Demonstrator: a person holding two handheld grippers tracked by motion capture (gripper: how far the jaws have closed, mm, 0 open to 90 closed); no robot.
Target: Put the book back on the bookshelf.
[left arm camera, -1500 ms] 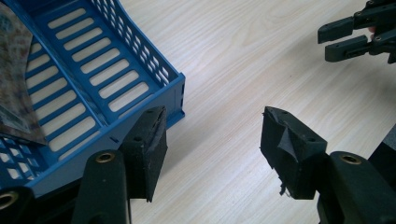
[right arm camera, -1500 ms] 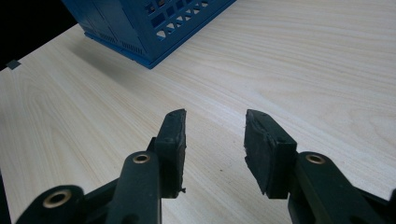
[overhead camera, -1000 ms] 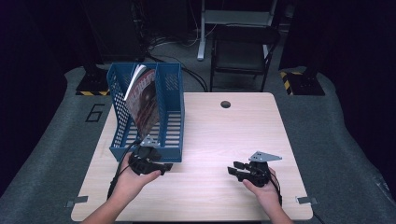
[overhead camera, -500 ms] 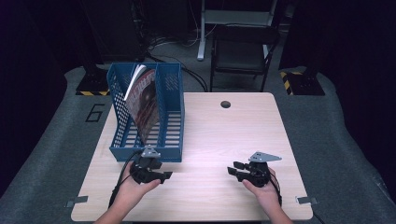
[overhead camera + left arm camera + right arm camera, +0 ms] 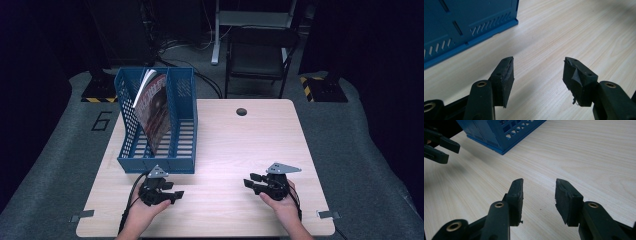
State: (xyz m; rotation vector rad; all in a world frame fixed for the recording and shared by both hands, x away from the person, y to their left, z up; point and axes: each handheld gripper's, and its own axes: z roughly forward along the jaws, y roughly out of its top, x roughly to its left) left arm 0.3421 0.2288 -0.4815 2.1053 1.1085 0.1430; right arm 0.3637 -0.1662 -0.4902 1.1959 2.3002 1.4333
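A blue slotted file rack (image 5: 170, 125) stands on the left half of the wooden table (image 5: 240, 145), with a magazine (image 5: 152, 107) leaning inside its left compartment. My left gripper (image 5: 176, 196) rests low near the table's front edge, just in front of the rack, open and empty. In the left gripper view its jaws (image 5: 537, 68) stand apart over bare wood, the rack's base (image 5: 461, 27) at the upper left. My right gripper (image 5: 248, 181) sits at the front right, open and empty. The right gripper view (image 5: 539, 187) shows the rack's corner (image 5: 499, 132) and the left gripper's fingers (image 5: 439, 147) farther off.
A small round hole (image 5: 242, 111) sits near the table's far edge. Beyond the table stand a dark chair (image 5: 260, 55) and a desk frame with cables. Two metal brackets (image 5: 80, 216) mark the front corners. A grey mat surrounds the table.
My left gripper has drawn back from the rack's front toward the near edge of the table. The right gripper has stayed in place.
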